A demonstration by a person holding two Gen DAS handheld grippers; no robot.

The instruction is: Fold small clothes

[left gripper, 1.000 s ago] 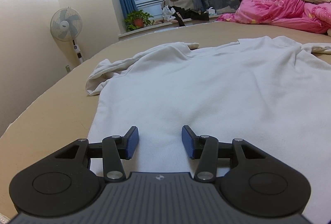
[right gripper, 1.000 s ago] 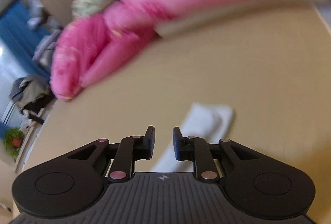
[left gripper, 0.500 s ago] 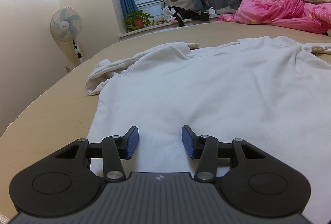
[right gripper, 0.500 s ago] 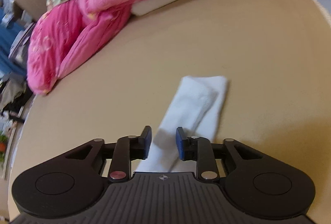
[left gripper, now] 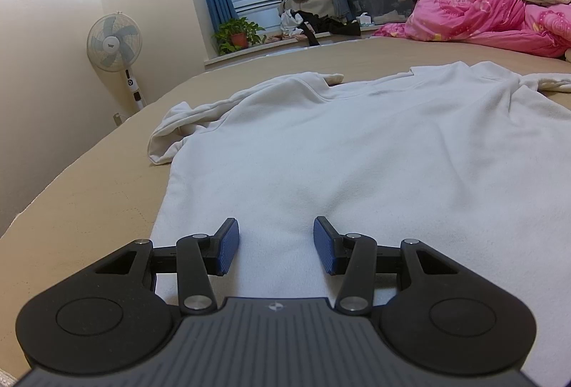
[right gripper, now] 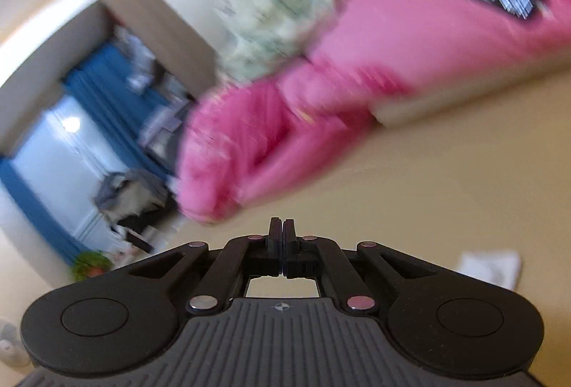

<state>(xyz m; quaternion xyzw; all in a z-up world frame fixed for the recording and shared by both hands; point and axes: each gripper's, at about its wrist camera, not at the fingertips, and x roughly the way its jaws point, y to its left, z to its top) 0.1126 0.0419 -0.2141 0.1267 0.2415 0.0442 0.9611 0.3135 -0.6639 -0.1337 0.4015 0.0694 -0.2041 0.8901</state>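
Shirt (left gripper: 357, 151) lies spread on the bed (left gripper: 89, 208), filling mid-frame. Left gripper (left gripper: 273, 246) hovers over its near hem, fingers wide apart, empty. Right gripper (right gripper: 282, 244), fingers pressed together, holds nothing visible; a sock (right gripper: 490, 267) lies lower right. Folding seems unstarted; next, pinch the hem.

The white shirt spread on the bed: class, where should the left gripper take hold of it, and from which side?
Grip the white shirt at its near hem, coming in low from the front. That edge lies flat and single beneath the open left gripper, while the far sleeve is bunched.
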